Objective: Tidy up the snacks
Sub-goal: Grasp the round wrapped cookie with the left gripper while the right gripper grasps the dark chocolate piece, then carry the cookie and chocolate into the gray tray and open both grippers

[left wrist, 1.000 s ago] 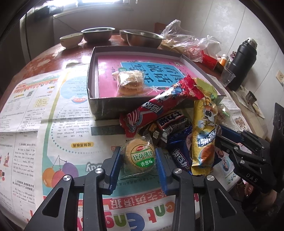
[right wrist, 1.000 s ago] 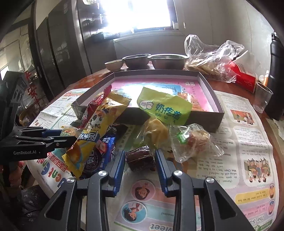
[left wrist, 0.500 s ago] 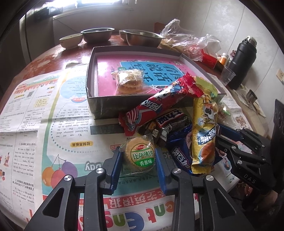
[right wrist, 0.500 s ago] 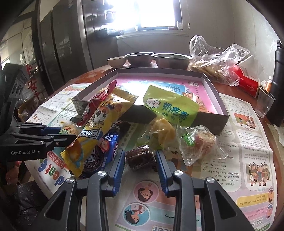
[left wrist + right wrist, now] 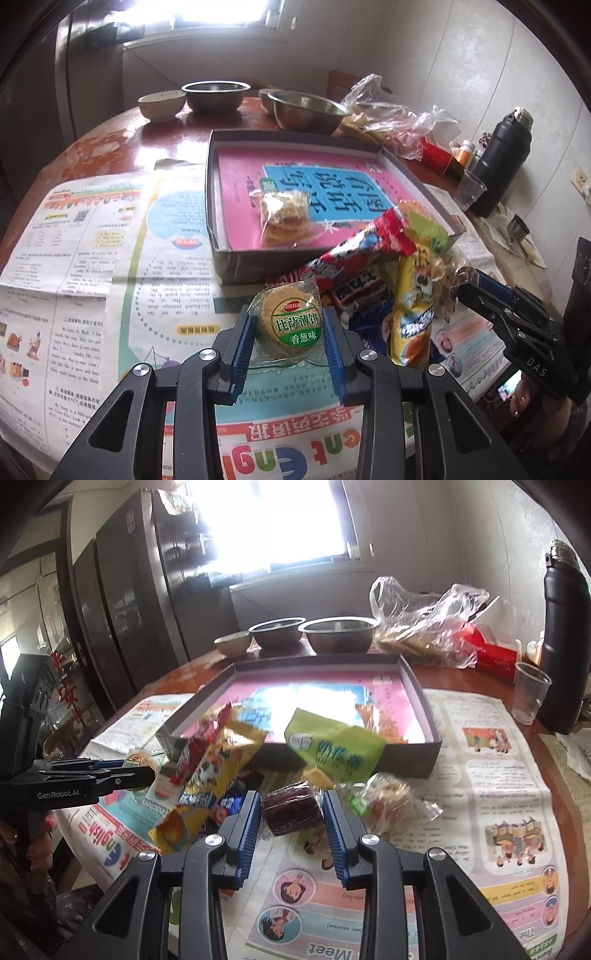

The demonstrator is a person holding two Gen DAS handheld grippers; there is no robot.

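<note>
My left gripper [image 5: 290, 328] is shut on a round cracker pack with a green label [image 5: 290, 323], held just above the newspaper. In the right wrist view my right gripper [image 5: 291, 808] is shut on a dark brown wrapped cake [image 5: 291, 808], lifted off the paper. A pile of snack packs lies between them: a red bar [image 5: 354, 245], a yellow bag [image 5: 415, 306] and a green pouch [image 5: 334, 747] leaning on the box edge. The shallow grey box [image 5: 218, 258] with a pink book inside holds one clear pack of biscuits [image 5: 282, 218].
Metal bowls [image 5: 306, 114] and a small ceramic bowl [image 5: 161, 104] stand at the table's far side. A plastic bag [image 5: 424, 624], a red box [image 5: 491, 655], a clear cup [image 5: 530, 692] and a black flask [image 5: 565, 638] crowd the right. Newspaper [image 5: 92, 258] covers the near table.
Both grippers have risen with their snacks, the cracker pack and the brown cake now off the newspaper. The pile and the box sit lower in both views.
</note>
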